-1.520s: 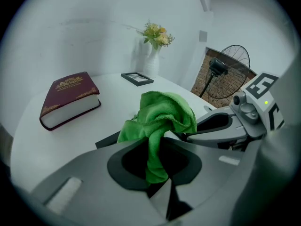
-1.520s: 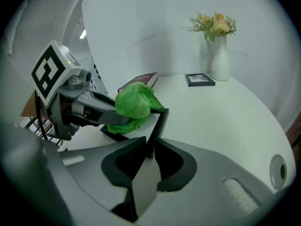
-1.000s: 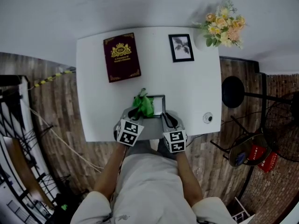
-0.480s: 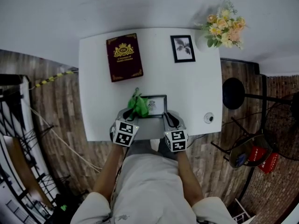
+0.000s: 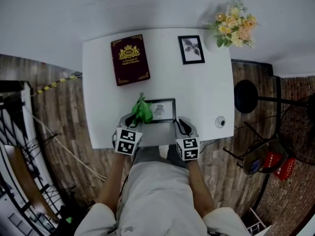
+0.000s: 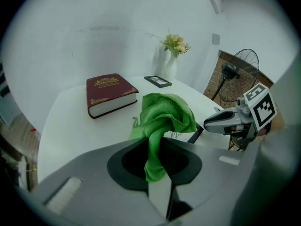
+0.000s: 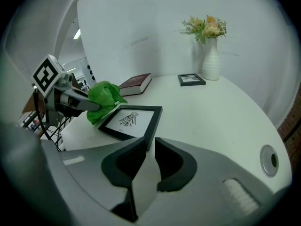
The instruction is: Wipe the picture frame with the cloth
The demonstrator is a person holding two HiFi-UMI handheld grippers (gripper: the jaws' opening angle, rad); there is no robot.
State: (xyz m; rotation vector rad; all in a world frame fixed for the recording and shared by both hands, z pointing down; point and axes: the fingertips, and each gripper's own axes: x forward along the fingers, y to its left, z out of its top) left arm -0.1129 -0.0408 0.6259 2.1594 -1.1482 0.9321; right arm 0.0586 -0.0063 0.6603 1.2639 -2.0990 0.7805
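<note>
Pinched together in the left gripper (image 6: 156, 169) on the tail of the green cloth (image 6: 164, 114), with the bunched rest standing up past the fingertips at the centre of the left gripper view. Closed to a narrow gap in the right gripper (image 7: 148, 150), clamping the near edge of the frame (image 7: 129, 120) just below the centre of the right gripper view. In the head view at lower centre: left gripper (image 5: 134, 119) and right gripper (image 5: 181, 126) side by side at the near edge of the white table (image 5: 206, 92), with the cloth (image 5: 142, 111) over the frame's left end, contact there not clear, and the frame (image 5: 161, 110) face up between the two, drawing showing. Further up, at the table's upper left, a dark red book (image 5: 130, 59) lying flat. To its right, well apart from both grippers, a far frame (image 5: 191, 49), also flat. At the table's upper right corner, a white vase (image 7: 210, 62) of flowers (image 5: 235, 24). Near the table's lower right edge, just right of the right gripper, a round grommet (image 5: 219, 123). Off the table at the right of the head view, over wood flooring, a black stool (image 5: 245, 96). At the right of the left gripper view, a fan (image 6: 240, 74).
</note>
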